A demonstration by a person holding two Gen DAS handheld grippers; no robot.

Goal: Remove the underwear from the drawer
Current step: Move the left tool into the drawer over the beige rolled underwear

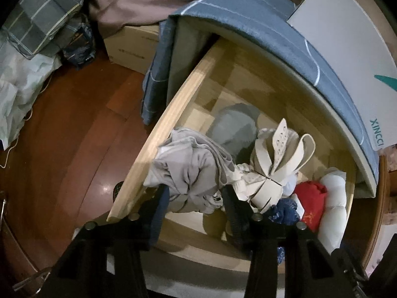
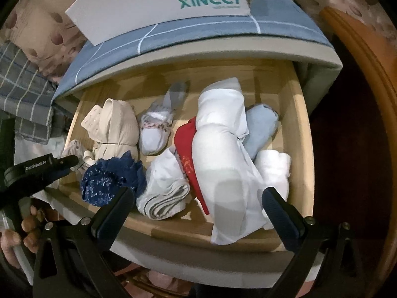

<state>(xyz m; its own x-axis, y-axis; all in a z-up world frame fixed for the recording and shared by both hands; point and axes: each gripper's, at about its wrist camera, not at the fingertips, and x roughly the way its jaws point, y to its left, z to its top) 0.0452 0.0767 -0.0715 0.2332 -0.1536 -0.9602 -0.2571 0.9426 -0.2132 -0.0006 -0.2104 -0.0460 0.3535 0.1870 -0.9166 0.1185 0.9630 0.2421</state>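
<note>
The wooden drawer (image 1: 173, 104) is pulled open and holds several rolled garments. My left gripper (image 1: 194, 193) is shut on a bunched grey piece of underwear (image 1: 191, 168), held just above the drawer's left side. Beside it lies a cream bra (image 1: 275, 164), seen in the right wrist view too (image 2: 114, 126). My right gripper (image 2: 198, 198) is open above the drawer's front edge (image 2: 198, 231), over a long white garment (image 2: 223, 164) and a folded white piece with grey stripes (image 2: 166, 188). The left gripper shows in the right wrist view at far left (image 2: 72, 160).
Also in the drawer: a navy lace piece (image 2: 111, 176), red garment (image 2: 184, 146), pale blue roll (image 2: 260, 129), white sock-like item (image 2: 156, 129). A white XINCCI box (image 2: 161, 2) rests on the blue-covered top (image 1: 248, 19). Brown wood floor (image 1: 62, 136) lies left, with a cardboard box (image 1: 131, 47).
</note>
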